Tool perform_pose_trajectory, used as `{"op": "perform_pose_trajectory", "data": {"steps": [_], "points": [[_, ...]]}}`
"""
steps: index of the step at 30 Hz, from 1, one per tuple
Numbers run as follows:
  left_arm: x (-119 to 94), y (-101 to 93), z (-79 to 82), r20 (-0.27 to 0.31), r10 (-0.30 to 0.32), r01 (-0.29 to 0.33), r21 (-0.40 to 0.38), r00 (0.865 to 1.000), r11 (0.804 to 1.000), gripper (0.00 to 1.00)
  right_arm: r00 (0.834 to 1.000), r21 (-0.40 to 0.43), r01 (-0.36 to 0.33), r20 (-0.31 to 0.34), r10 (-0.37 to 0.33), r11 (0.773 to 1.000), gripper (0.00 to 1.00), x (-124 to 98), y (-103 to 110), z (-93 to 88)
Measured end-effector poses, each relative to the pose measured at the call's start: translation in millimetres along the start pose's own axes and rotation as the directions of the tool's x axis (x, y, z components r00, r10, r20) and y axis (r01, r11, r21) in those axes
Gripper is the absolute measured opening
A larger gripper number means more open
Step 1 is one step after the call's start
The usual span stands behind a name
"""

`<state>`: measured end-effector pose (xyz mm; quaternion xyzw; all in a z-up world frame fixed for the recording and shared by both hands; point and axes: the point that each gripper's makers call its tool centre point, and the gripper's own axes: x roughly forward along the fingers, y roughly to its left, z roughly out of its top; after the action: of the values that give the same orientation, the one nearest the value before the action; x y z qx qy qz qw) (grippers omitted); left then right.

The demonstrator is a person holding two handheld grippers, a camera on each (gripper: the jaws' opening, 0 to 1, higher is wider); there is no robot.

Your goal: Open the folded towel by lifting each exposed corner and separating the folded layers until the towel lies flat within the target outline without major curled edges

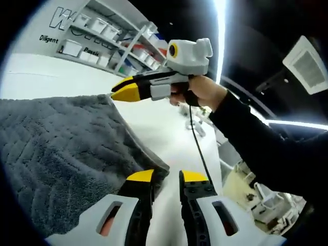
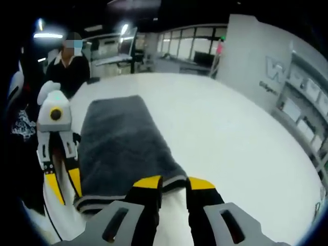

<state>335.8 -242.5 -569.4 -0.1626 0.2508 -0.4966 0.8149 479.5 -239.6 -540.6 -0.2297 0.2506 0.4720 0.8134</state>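
- In the left gripper view, our left claw (image 1: 166, 182) rises from the bottom centre, its yellow-tipped jaws parted with a narrow gap and nothing between them; the near corner of the towel (image 1: 61, 148) lies just beside the left jaw tip.
- The grey towel is folded and fills the left half of that view, lying on the white tabletop (image 1: 164, 128); its long edge runs from the bottom centre up toward the upper left.
- Farther up, our right claw (image 1: 125, 92) comes in from the right, held level by a hand (image 1: 197, 92) at the end of a dark sleeve (image 1: 256, 138); its yellow tips hover at the towel's far corner, and we cannot tell whether they touch it.
- Shelves with white bins (image 1: 110, 36) stand at the upper left, beyond the tabletop.
- In the right gripper view, our right claw (image 2: 174, 185) sits at the bottom centre, jaws parted and holding nothing, right over the towel's near short edge.
- The towel (image 2: 123, 138) stretches away from there, its long axis running up toward the upper left.
- The left claw (image 2: 61, 187) hangs tips-down at the left, just beside the towel's long edge, jaws apart.
- A person in dark clothes (image 2: 66, 69) stands past the far edge of the tabletop (image 2: 230, 133).
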Motion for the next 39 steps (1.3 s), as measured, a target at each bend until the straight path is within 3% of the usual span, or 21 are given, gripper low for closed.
{"op": "perform_pose_trajectory", "data": {"steps": [4,11,18,21,25,28,32,37,39], "points": [[2,-8.9,-1.5,-0.012,-0.031,0.031,0.007,0.999,0.999,0.36,1.000,-0.003,-0.004,0.002,0.004,1.000,0.16,1,2,1.3],[2,-14.4,-2.4,-0.020,-0.052,0.053,0.014,0.998,0.999,0.45,1.000,-0.026,-0.017,-0.009,0.017,1.000,0.17,7,8,1.0],[0,-35.0,-0.8,-0.040,-0.102,0.104,0.070,0.994,0.992,0.61,0.999,-0.040,-0.029,-0.016,0.029,0.999,0.20,18,13,-0.5],[-4,-37.9,5.6,-0.031,-0.113,0.115,0.083,0.993,0.990,0.68,0.999,-0.049,-0.033,-0.034,0.031,0.998,0.20,23,15,-4.6],[-9,-38.3,15.8,-0.009,-0.107,0.107,0.103,0.994,0.989,0.89,0.998,-0.044,-0.033,-0.046,0.031,0.999,0.20,28,14,-7.6],[-14,-39.1,25.4,0.019,-0.104,0.100,0.150,0.994,0.984,0.99,0.998,-0.042,-0.031,-0.056,0.028,0.999,0.20,29,13,-9.9],[-26,-34.3,34.3,0.025,-0.081,0.075,0.197,0.996,0.978,1.00,0.998,-0.031,-0.029,-0.054,0.027,0.999,0.22,30,12,-11.6],[-42,-18.8,51.6,0.069,-0.057,0.043,0.191,0.996,0.981,1.00,1.000,0.022,0.020,0.003,-0.020,1.000,0.44,27,4,-4.7],[-47,-15.1,56.5,0.081,-0.048,0.031,0.202,0.996,0.979,1.00,1.000,0.083,0.024,0.017,-0.026,0.996,0.55,25,3,-2.9]]}}
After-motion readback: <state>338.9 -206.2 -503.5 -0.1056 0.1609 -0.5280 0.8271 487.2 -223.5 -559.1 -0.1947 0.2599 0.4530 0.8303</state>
